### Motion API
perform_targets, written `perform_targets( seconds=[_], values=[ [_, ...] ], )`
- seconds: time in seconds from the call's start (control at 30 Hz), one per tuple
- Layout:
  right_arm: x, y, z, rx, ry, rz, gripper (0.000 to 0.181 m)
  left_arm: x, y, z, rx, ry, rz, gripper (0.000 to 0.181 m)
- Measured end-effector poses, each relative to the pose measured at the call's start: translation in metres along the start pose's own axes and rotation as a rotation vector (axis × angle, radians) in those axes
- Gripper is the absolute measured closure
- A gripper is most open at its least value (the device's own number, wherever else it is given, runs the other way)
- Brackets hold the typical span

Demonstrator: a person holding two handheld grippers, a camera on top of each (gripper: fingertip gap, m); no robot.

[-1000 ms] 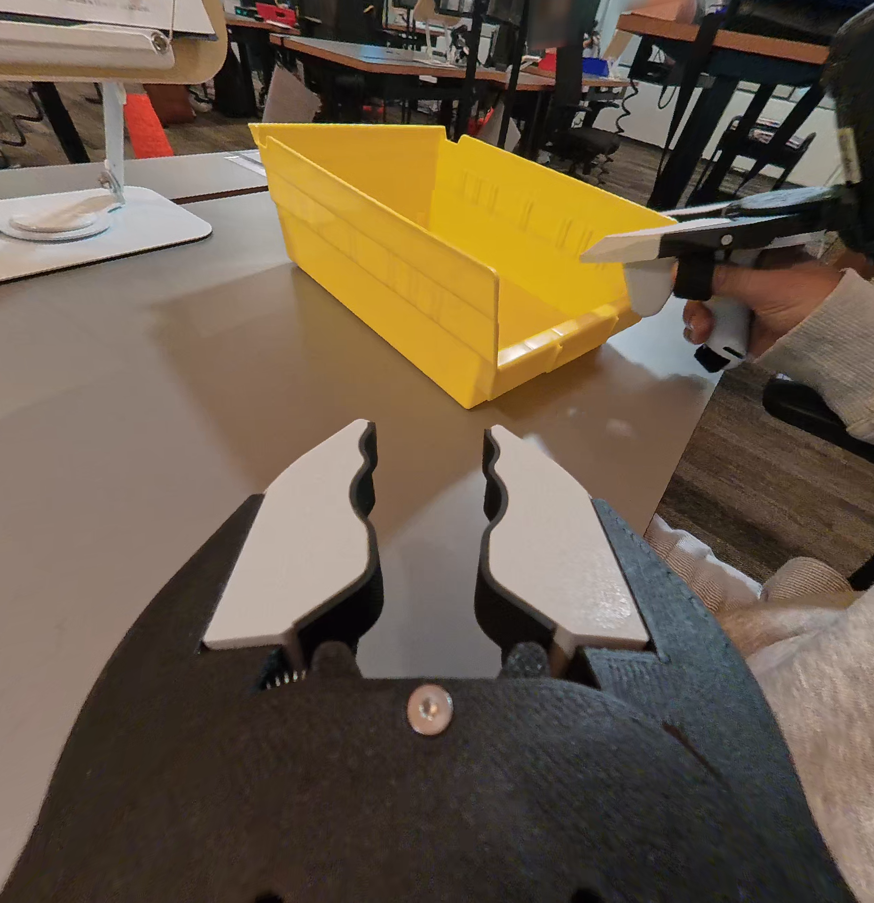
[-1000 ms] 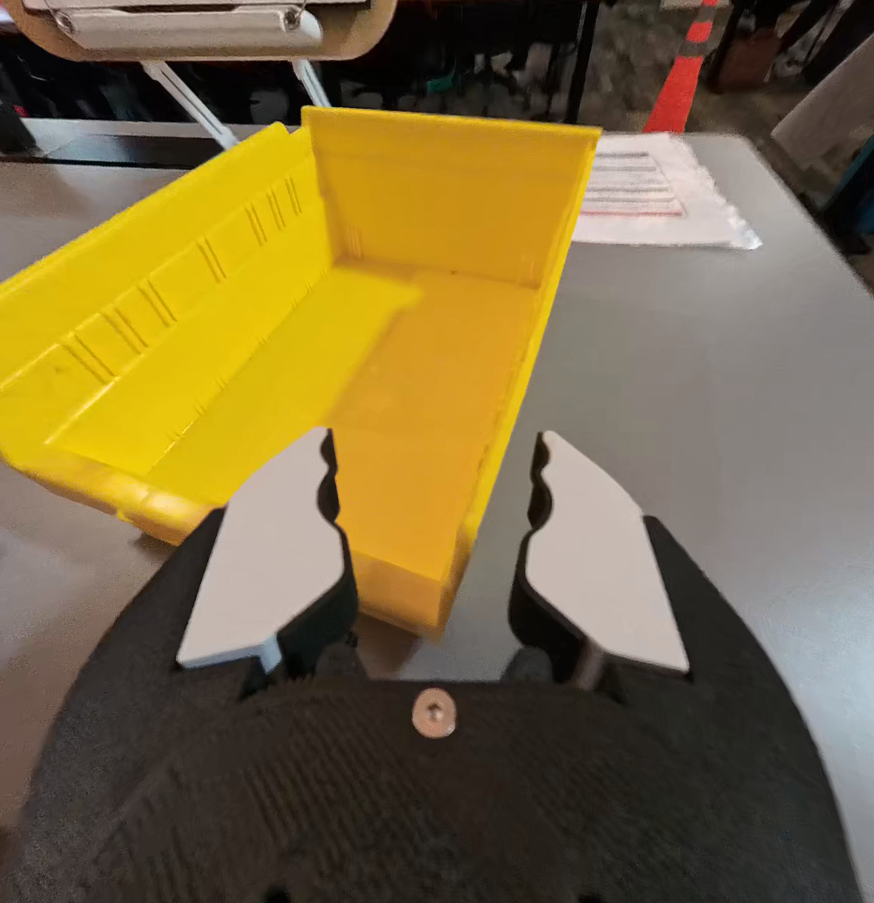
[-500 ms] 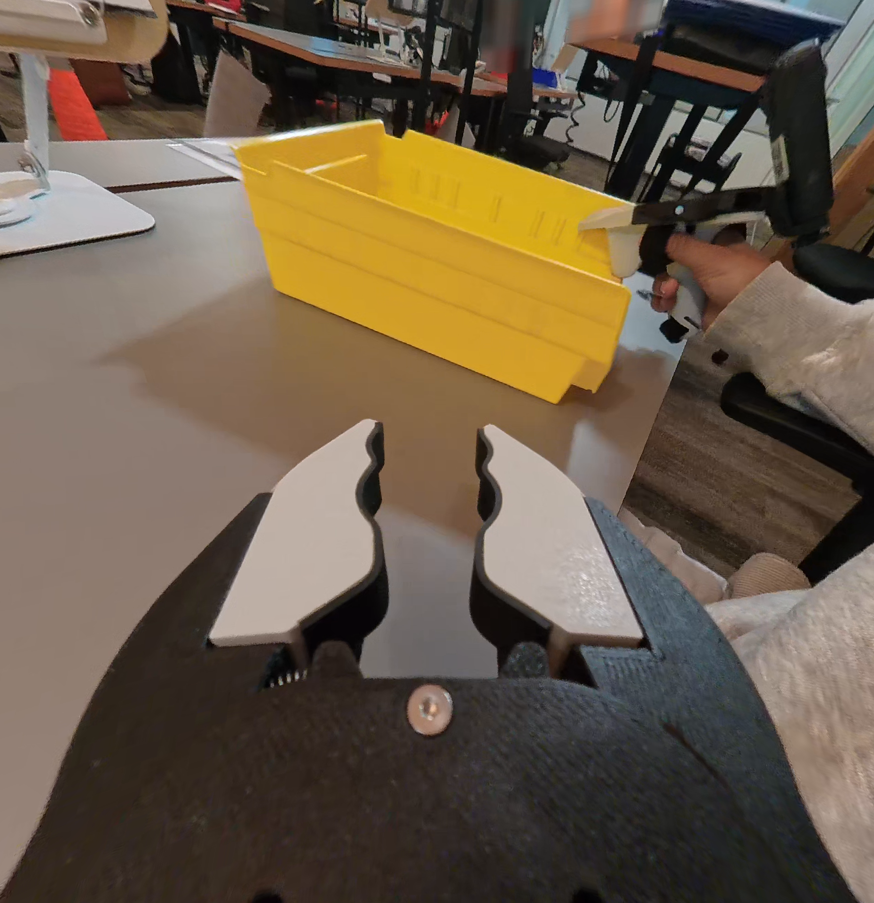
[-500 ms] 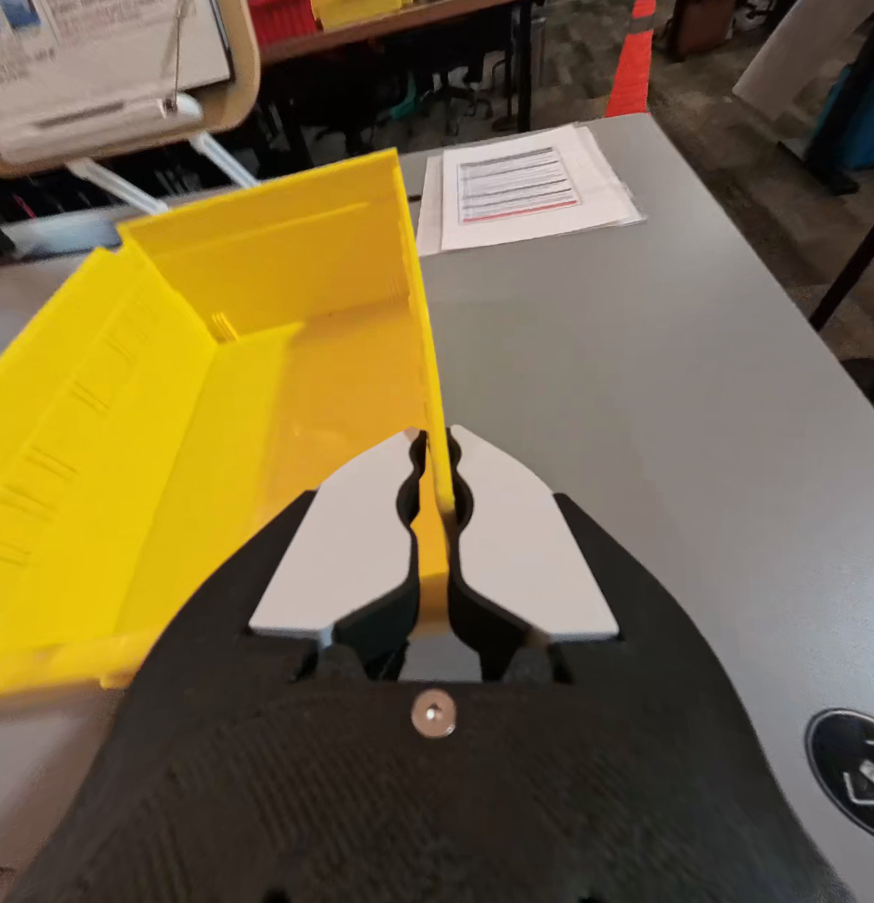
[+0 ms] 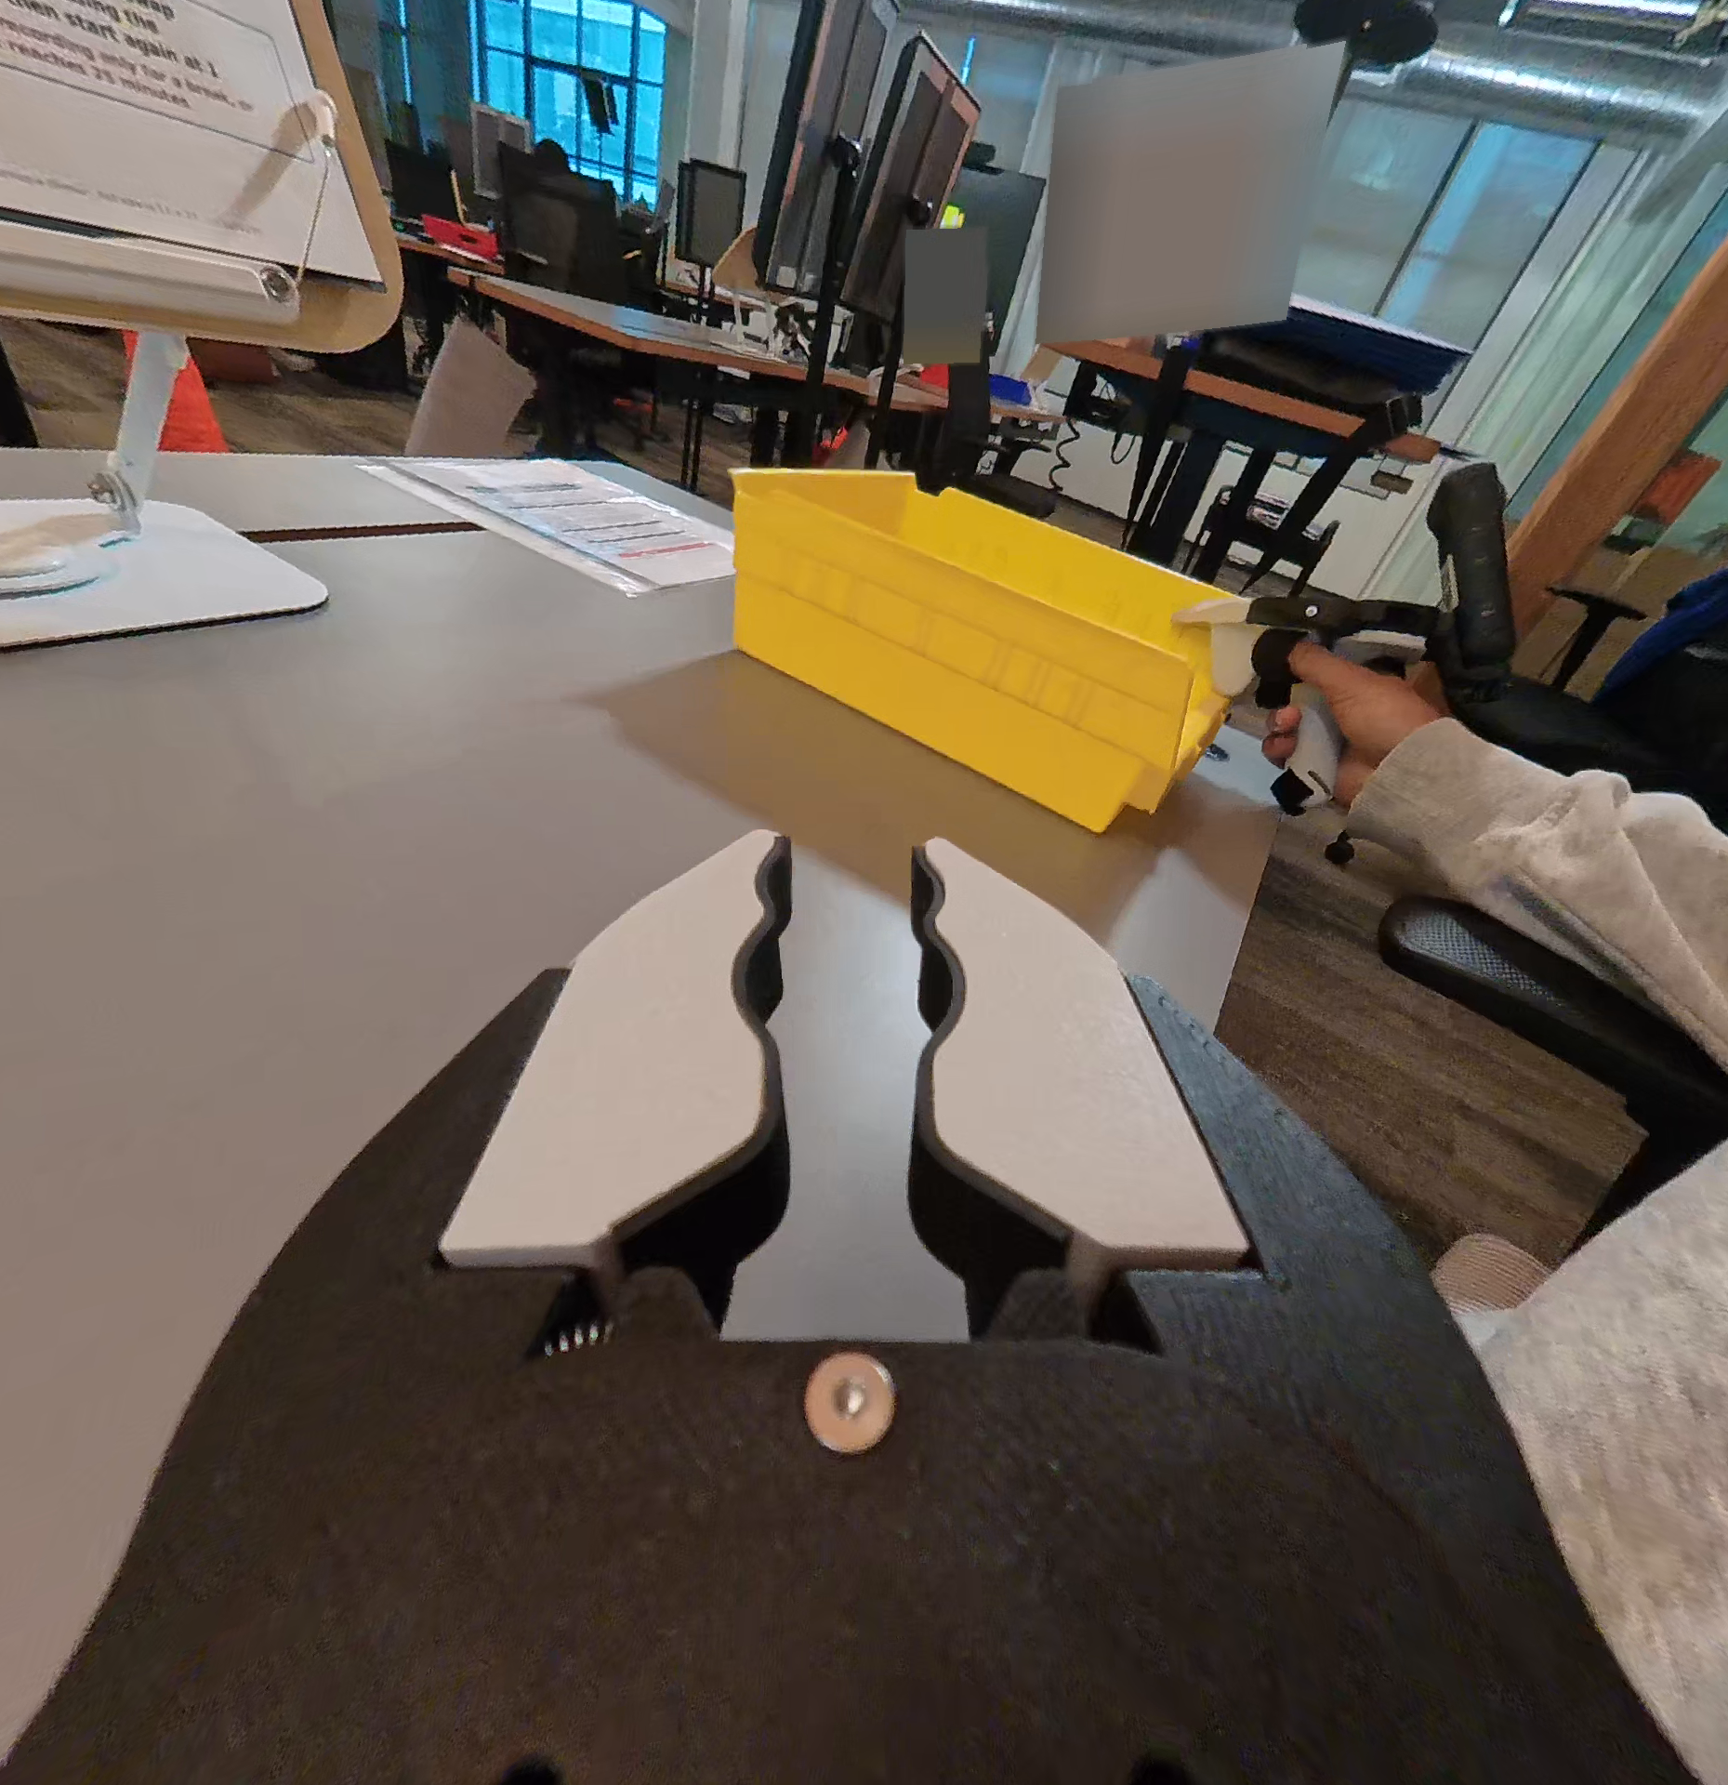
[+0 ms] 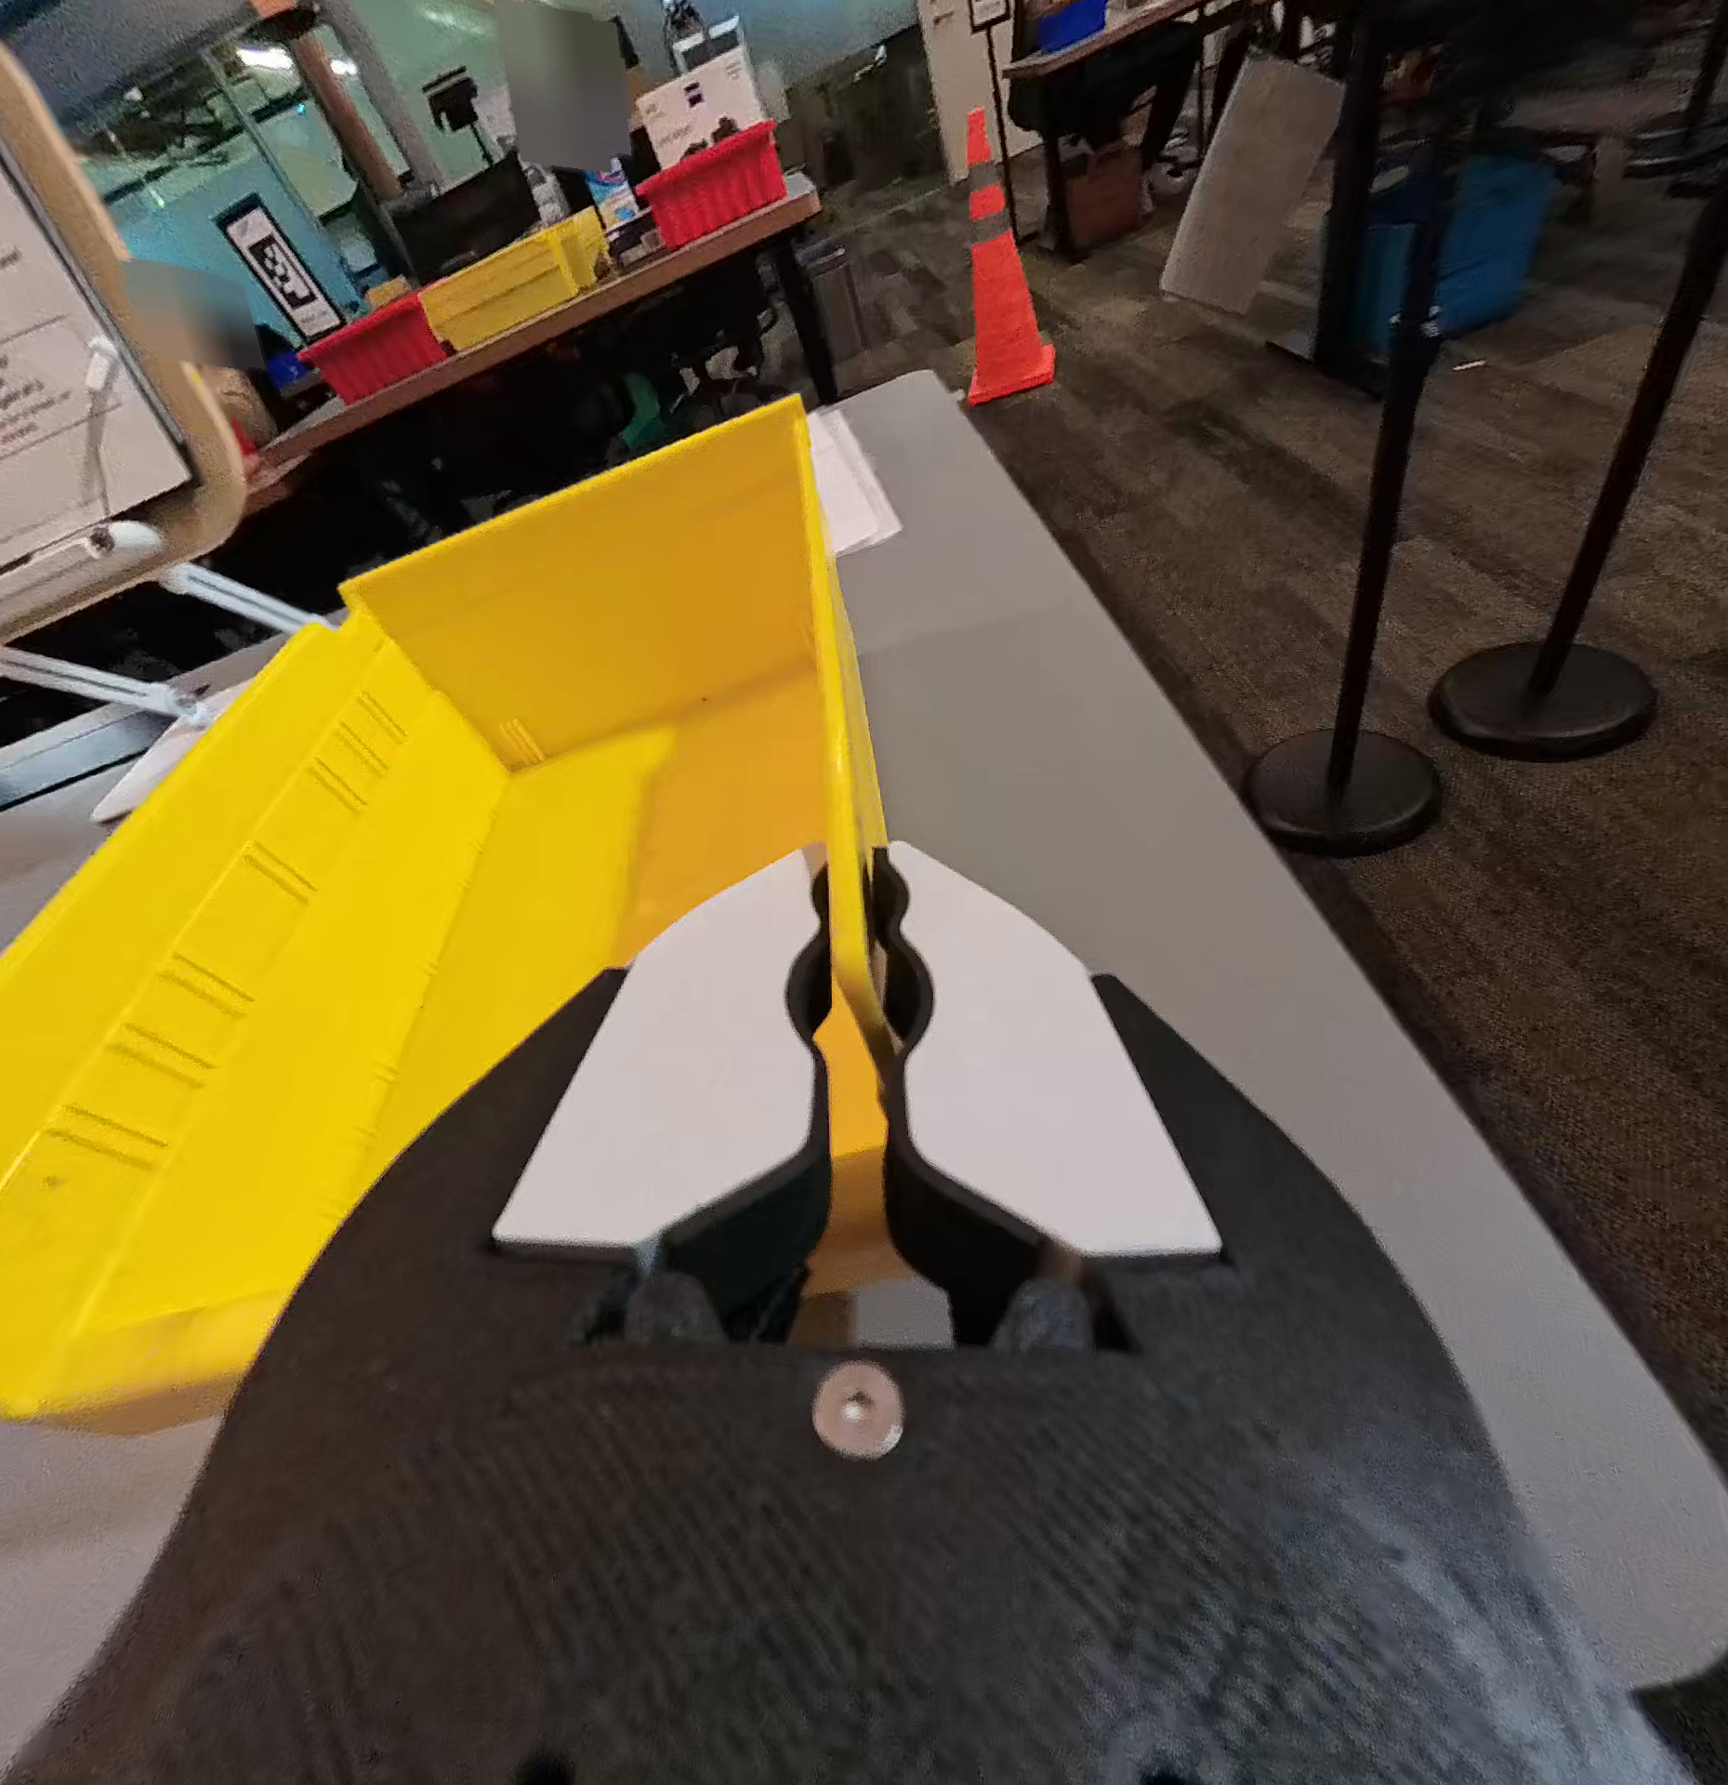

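Note:
An empty yellow plastic bin [image 5: 947,637] sits on the grey table [image 5: 309,821] near its right edge. My right gripper [image 6: 852,860] is shut on the bin's right side wall [image 6: 845,773] near the front corner; it also shows in the left wrist view [image 5: 1202,613], held by a hand. The bin's inside [image 6: 512,869] holds nothing. My left gripper [image 5: 850,850] is open and empty, low over the bare table, short of the bin.
A document stand [image 5: 145,541] with a white base is at the back left. A printed sheet in a sleeve [image 5: 589,517] lies behind the bin. Two black stanchion bases [image 6: 1343,782] and an orange cone [image 6: 1005,290] stand on the floor to the right. A chair [image 5: 1565,1005] is at the table's right. The grippers' ends are close to 45 cm from one another.
My right gripper closed on the bin's side wall and swung the bin round toward the table's right edge. My left gripper stayed open and turned slightly.

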State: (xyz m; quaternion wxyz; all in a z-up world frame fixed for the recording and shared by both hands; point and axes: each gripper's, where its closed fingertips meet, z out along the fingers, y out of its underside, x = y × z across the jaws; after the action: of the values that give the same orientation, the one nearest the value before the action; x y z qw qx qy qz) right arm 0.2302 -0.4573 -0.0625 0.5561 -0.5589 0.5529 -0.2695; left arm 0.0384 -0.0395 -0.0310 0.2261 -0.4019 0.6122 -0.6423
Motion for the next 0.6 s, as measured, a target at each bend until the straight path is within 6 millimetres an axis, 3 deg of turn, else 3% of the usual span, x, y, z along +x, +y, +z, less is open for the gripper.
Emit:
perform_targets(
  seconds=[0.1, 0.6],
  values=[
    [0.0112, -0.0022, -0.0017, 0.008, 0.009, 0.009, 0.176, 0.0004, 0.0011, 0.0009, -0.004, 0.005, -0.012, 0.157],
    [0.0096, -0.0009, -0.0067, 0.029, -0.056, 0.033, 0.175, 0.0042, 0.0037, 0.0027, -0.015, 0.033, 0.000, 0.153]
  ],
)
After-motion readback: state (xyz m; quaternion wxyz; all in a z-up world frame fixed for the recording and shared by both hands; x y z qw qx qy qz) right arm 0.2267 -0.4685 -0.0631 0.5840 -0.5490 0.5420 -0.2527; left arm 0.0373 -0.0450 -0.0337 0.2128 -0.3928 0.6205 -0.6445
